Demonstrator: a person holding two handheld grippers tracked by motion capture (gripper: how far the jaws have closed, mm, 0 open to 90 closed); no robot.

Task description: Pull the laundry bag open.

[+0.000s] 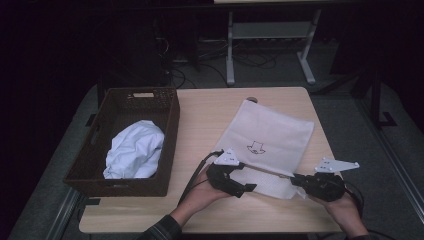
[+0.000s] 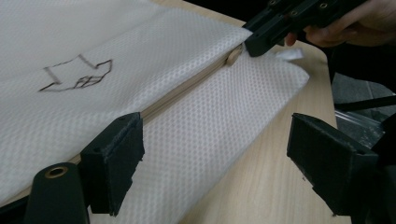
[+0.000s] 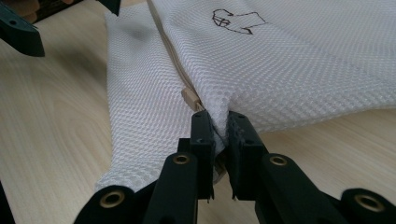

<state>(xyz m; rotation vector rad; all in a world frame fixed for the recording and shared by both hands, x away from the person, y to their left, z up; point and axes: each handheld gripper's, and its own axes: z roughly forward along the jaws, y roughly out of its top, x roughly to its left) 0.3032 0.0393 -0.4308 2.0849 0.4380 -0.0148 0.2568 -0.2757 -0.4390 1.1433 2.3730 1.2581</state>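
high view adds basket point(image 1: 125, 100); right claw point(image 3: 219, 128) pinches mesh bag point(image 3: 303, 60).

The left gripper point(image 2: 212, 154) straddles the white mesh bag's point(image 2: 187, 112) near edge, jaws apart. Along the bag's zipper point(image 2: 187, 88), the right gripper point(image 2: 261, 39) pinches its far corner.

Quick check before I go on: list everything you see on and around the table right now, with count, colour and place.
mesh bag: one, white with a small dark printed mark, flat on the table's right half, zip along its near edge
zip pull: one, beige, just ahead of the right gripper's jaws
basket: one, dark brown woven, on the table's left side
cloth: one, white, bundled inside the basket
table: one, light wood
desk frame: one, pale, on the floor behind the table
left gripper: one, black, jaws open over the bag's near edge
right gripper: one, black, shut on the bag's mesh beside the zip
hands: two, holding the grippers
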